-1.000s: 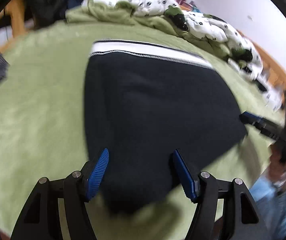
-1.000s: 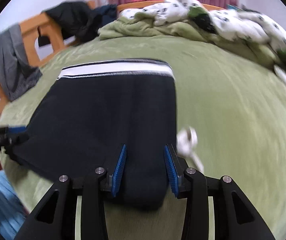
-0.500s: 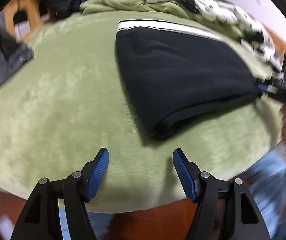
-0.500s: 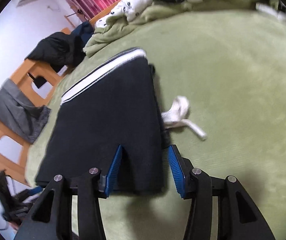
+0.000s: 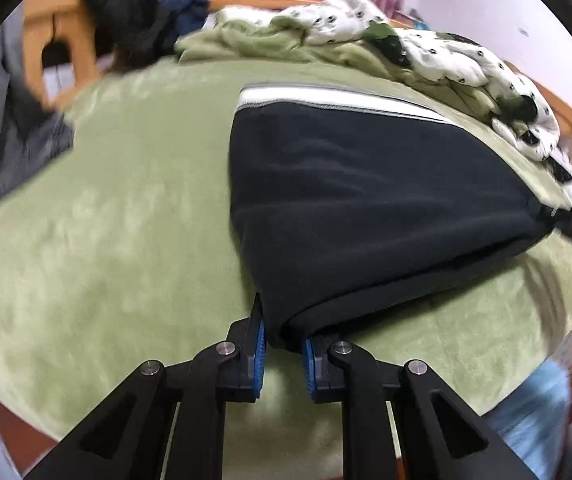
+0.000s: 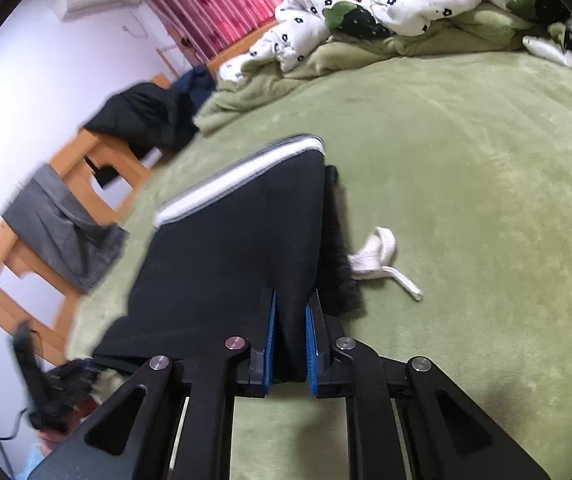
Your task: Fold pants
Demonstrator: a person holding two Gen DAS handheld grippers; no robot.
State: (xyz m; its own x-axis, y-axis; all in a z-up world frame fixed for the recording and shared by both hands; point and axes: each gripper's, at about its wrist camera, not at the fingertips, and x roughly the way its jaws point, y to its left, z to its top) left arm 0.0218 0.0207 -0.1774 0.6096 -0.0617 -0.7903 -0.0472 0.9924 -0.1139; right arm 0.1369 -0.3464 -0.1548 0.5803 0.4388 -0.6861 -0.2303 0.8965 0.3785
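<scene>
Pants (image 5: 358,200) lie folded on the green blanket (image 5: 125,240), white waistband at the far end from both my claws. My left gripper (image 5: 281,344) has just closed its blue pads on the near folded corner, and my right gripper (image 6: 289,328) has just pinched the other near corner. Just right of the right claw lies a white sock (image 6: 380,260).
</scene>
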